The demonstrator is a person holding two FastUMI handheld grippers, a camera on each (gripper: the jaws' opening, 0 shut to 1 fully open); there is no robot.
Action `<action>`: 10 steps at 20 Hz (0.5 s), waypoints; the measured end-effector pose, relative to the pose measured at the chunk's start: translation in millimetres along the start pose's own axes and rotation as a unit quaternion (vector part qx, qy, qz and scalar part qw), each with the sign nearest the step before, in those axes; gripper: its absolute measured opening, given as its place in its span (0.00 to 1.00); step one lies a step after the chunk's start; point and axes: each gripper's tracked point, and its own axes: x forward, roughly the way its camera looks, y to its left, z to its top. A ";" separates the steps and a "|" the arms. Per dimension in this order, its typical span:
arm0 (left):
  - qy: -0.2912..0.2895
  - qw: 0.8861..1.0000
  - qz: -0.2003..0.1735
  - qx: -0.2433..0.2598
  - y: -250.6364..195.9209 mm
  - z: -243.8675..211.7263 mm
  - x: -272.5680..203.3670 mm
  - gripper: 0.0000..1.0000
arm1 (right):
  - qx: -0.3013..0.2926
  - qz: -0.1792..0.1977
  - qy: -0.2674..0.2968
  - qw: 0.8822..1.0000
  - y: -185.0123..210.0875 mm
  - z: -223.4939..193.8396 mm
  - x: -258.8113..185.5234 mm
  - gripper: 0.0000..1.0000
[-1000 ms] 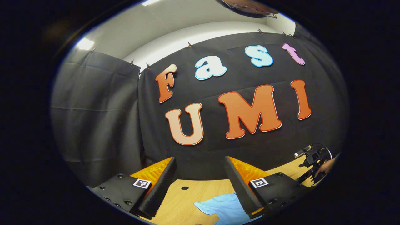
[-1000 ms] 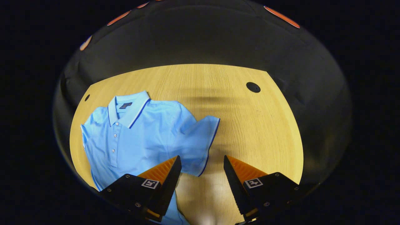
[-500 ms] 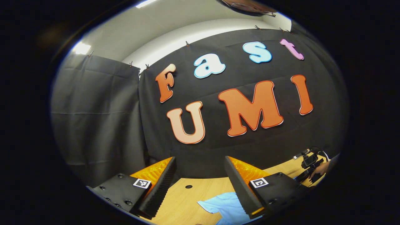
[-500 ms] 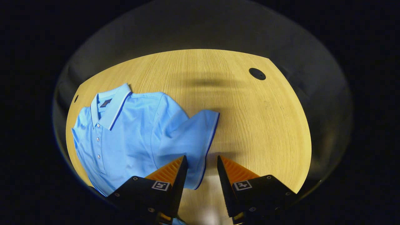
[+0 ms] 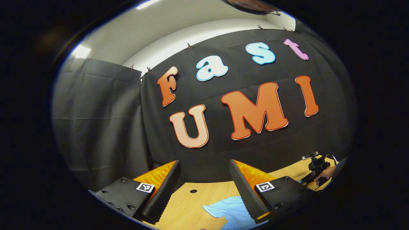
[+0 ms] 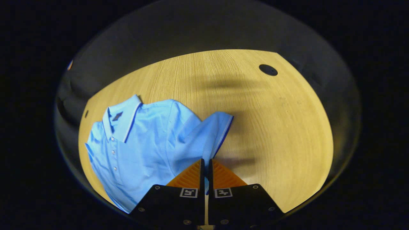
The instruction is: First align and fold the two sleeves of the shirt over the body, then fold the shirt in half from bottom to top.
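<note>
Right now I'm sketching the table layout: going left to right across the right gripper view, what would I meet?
Small hole in the table → shirt collar → sleeve, its edge pinched in the shut right claw → bare table, with a bigger hole at its far right corner.

The table point(image 6: 271, 127) is a light wood-grain top, kind of pale yellow under the booth lighting, with soft blurry shadows across the middle. There's a round dark hole point(image 6: 268, 69) near its far right corner in the right gripper view, and a smaller hole point(image 6: 86, 113) way over by the left edge. In the left gripper view another little hole point(image 5: 193, 191) sits near the table's back edge. Behind it all hangs black cloth point(image 5: 99, 121), slightly creased, pinned up with small clips point(image 5: 189, 45) along the top. Above that, a plain white wall point(image 5: 179, 35) and a bright ceiling light point(image 5: 80, 51).
</note>
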 end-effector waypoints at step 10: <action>0.014 1.000 0.010 -0.011 12.3 -11.1 2.9 1.00 | -0.077 0.088 -0.065 0.991 85.0 20.5 -32.9 0.04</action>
